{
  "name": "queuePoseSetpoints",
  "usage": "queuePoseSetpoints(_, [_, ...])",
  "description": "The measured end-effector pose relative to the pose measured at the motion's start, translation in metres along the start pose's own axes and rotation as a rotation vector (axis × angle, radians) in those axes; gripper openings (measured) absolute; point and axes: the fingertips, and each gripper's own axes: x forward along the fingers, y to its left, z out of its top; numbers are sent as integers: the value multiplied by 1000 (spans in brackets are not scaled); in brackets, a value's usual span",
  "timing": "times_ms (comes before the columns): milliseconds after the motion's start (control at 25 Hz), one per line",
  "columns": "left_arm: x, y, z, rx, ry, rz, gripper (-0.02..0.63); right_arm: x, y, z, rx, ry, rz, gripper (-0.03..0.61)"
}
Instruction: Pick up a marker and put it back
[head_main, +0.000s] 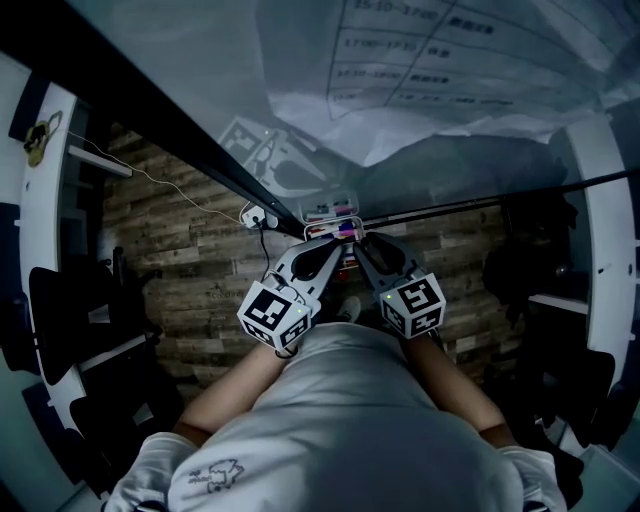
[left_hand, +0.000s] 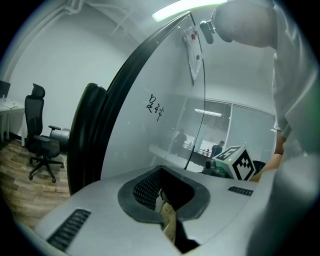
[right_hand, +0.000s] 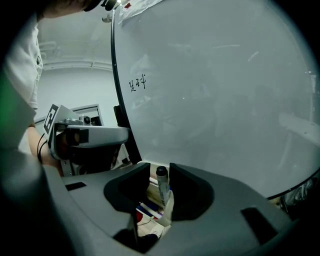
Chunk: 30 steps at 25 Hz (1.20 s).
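**Here: the marker stood in the tray, loose between your right jaws**

Closest in, your white shirt (head_main: 340, 420) filled the bottom of the head view, with both forearms reaching out from it. Your left gripper (head_main: 333, 245) and right gripper (head_main: 364, 243) sat just beside each other, tips angled in toward the same spot. The left jaws were pressed together at their tips with nothing between them. The right jaws stood spread, and the marker (right_hand: 162, 189) rose upright between them, dark cap on top. It was nearer the right-hand jaw, and neither pad was pressing on it.

The marker stood in the clear tray (head_main: 318, 212) at the whiteboard's lower edge. Red and blue markers (right_hand: 146, 210) lay crowded around its foot. In the right gripper view your left gripper blocked the space to the left of the tray.

Beyond that rose the whiteboard (right_hand: 225, 100), bearing a small handwritten scribble (right_hand: 136, 83) and, higher up, a printed timetable sheet (head_main: 420, 50). Its black frame (head_main: 180, 130) cut across the wood floor (head_main: 190, 260), where a white socket block (head_main: 255, 215) lay with its cable. Farthest off, a black office chair (left_hand: 41, 137) stood by the wall.
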Motion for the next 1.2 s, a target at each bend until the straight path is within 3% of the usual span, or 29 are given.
queuePoseSetpoints(160, [-2, 2, -1, -7, 2, 5, 6, 1, -2, -5, -30, 37, -34, 79])
queuePoseSetpoints(520, [-7, -1, 5, 9, -15, 7, 6, -11, 2, 11, -73, -13, -52, 74])
queuePoseSetpoints(1200, [-16, -55, 52, 132, -114, -43, 6, -81, 20, 83, -152, -238, -63, 74])
